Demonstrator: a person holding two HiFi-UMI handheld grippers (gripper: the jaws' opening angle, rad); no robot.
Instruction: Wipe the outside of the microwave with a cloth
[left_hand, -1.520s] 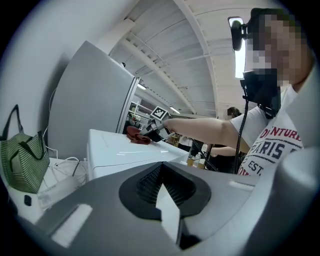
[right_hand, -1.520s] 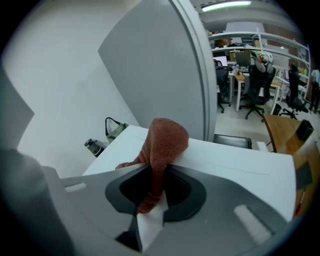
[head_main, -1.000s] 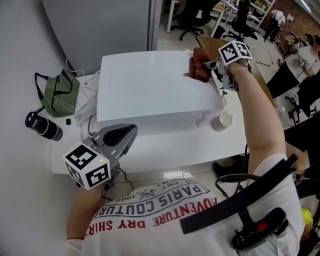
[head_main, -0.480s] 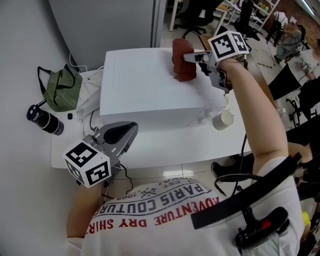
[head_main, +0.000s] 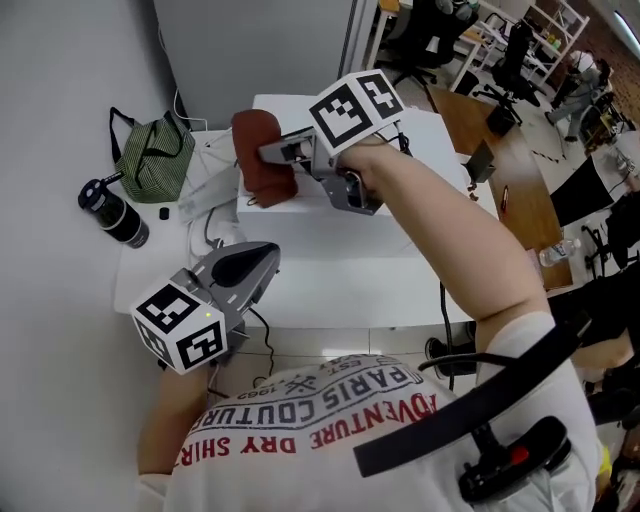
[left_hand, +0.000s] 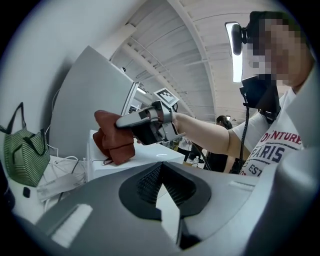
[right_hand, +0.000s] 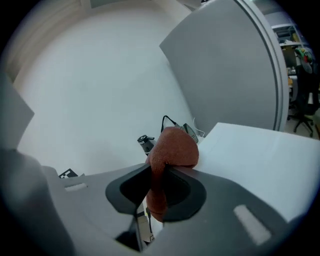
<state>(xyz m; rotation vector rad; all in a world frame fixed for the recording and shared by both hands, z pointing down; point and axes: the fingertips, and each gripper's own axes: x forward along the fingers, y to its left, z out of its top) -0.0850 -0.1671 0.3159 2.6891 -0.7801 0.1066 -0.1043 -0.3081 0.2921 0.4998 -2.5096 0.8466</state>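
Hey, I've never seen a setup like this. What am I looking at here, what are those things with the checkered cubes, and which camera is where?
There is no robot: a person holds a two-jaw gripper in each hand, and the cubes with square markers are part of those grippers. The head view comes from a camera on the person's head, looking down. The other two views come from cameras riding on each gripper, looking along its jaws. The right gripper is clamped on a reddish-brown cloth at the left end of the white microwave. The left gripper is low near the body, jaws together and empty. On the white table beside the microwave lie a green striped bag, a black bottle and white cables.
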